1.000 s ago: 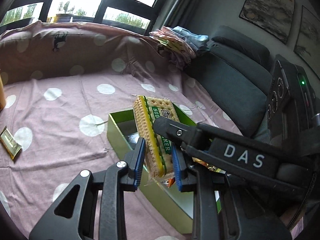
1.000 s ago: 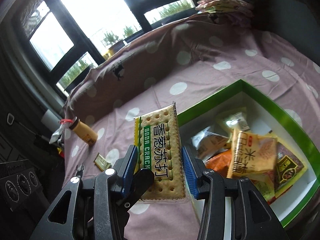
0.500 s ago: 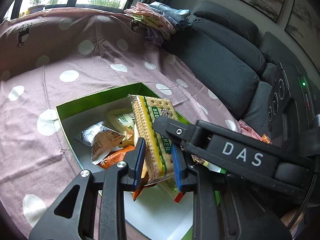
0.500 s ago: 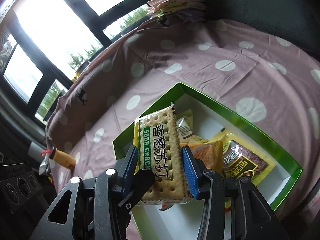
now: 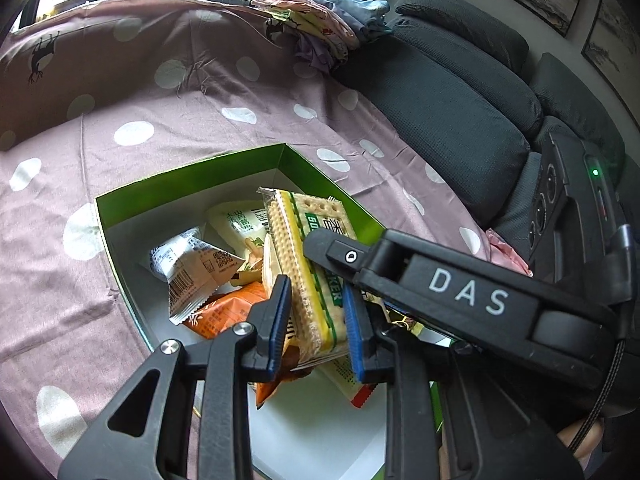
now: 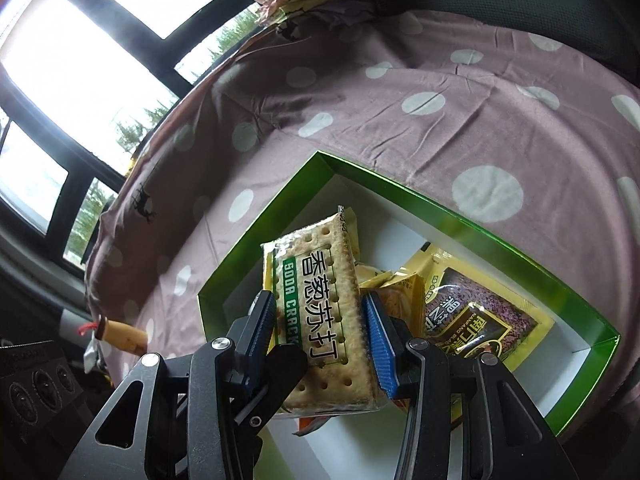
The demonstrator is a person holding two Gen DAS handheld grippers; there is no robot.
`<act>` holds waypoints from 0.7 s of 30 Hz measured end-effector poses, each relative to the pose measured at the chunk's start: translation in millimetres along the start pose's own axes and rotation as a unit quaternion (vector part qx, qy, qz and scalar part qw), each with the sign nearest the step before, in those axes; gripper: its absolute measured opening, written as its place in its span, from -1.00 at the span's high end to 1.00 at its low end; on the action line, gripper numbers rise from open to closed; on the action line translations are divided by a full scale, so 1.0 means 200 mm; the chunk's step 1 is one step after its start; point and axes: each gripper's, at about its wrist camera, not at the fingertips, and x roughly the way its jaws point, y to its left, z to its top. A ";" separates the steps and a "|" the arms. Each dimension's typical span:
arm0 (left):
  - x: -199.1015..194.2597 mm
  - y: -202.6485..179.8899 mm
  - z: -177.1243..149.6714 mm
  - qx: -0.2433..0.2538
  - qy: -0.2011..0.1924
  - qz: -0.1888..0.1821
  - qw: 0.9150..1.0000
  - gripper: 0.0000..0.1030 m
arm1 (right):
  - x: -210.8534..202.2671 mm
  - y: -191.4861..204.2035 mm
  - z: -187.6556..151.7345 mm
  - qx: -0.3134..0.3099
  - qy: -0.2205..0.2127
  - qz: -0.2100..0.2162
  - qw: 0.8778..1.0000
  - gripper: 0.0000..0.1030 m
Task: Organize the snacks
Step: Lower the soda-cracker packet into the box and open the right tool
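Observation:
A pack of soda crackers (image 5: pixel 304 248) with a green label is held over the open green box (image 5: pixel 192 176). My left gripper (image 5: pixel 316 324) is shut on the pack across its thin sides. My right gripper (image 6: pixel 320 336) is shut on the same cracker pack (image 6: pixel 320 280) across its wide face. The right gripper's finger (image 5: pixel 400 272) crosses the left wrist view, and the left gripper's finger (image 6: pixel 280 364) shows at the pack's lower left. Inside the green box (image 6: pixel 440 208) lie a white packet (image 5: pixel 192 264), an orange packet (image 5: pixel 228 312) and a yellow and purple packet (image 6: pixel 480 312).
The box sits on a pink sheet with white dots (image 5: pixel 132 92). Dark sofa cushions (image 5: pixel 452 112) rise to the right, with folded clothes (image 5: pixel 320 16) at the back. A small bottle (image 6: pixel 124 334) lies on the sheet at the left, below the windows (image 6: pixel 80 60).
Both grippers have carried the cracker pack from over the sheet to over the box and lower. The right wrist view has rolled. Both grips are unchanged.

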 end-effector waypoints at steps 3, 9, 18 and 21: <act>0.00 0.04 0.00 -0.028 0.007 -0.012 1.000 0.42 | 0.00 0.00 0.00 -0.001 -0.003 -0.006 1.000 0.07; -0.02 0.06 -0.02 -0.043 0.001 0.000 0.999 0.08 | 0.00 0.02 0.00 -0.005 -0.007 -0.017 1.000 0.07; -0.24 0.15 -0.05 -0.048 -0.028 0.055 0.997 -0.22 | -0.07 0.05 0.00 -0.018 -0.040 -0.041 0.998 0.07; -0.34 0.21 -0.07 -0.060 -0.039 0.073 0.995 -0.28 | -0.11 0.07 -0.01 -0.023 -0.056 -0.041 0.997 0.03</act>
